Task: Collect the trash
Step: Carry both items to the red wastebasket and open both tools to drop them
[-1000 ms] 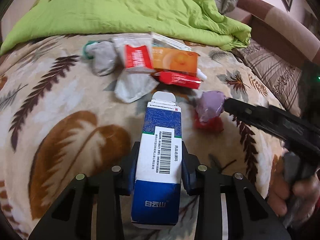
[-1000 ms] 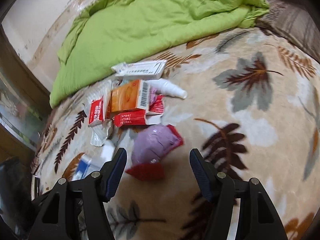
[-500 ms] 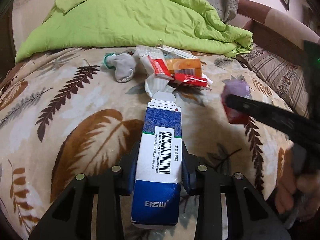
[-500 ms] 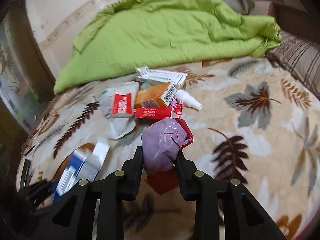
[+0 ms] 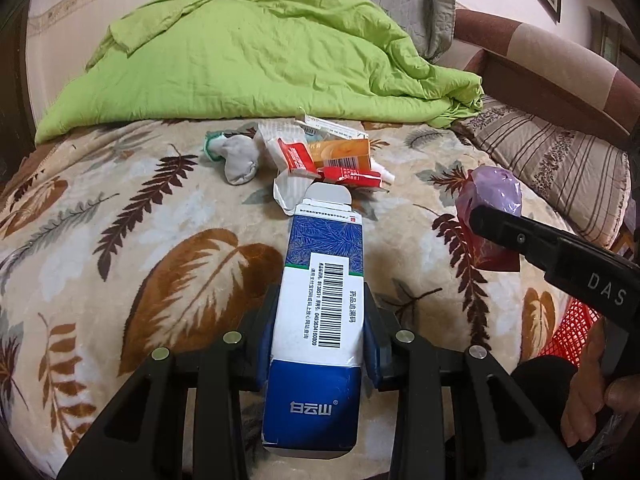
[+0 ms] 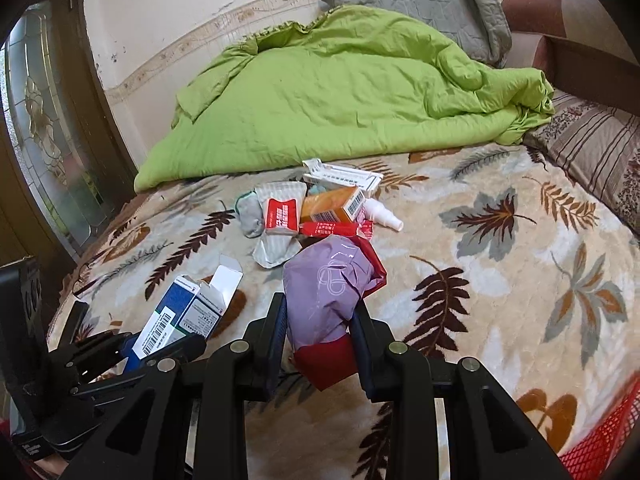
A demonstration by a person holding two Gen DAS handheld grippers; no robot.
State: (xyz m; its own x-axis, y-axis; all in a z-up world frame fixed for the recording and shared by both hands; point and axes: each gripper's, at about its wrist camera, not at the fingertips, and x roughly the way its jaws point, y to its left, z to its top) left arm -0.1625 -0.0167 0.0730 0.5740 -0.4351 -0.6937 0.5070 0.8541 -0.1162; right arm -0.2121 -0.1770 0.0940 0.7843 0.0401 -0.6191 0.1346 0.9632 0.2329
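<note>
The left hand-held gripper (image 5: pixel 320 336) pinches a blue-and-white carton (image 5: pixel 320 312) at the lower centre of its frame. The right hand-held gripper (image 6: pixel 320 332) clamps a purple-and-red wrapper (image 6: pixel 328 300) above the leaf-print bed (image 6: pixel 500 280). More trash (image 6: pixel 316 208) lies mid-frame, before the green quilt (image 6: pixel 340 96).
</note>
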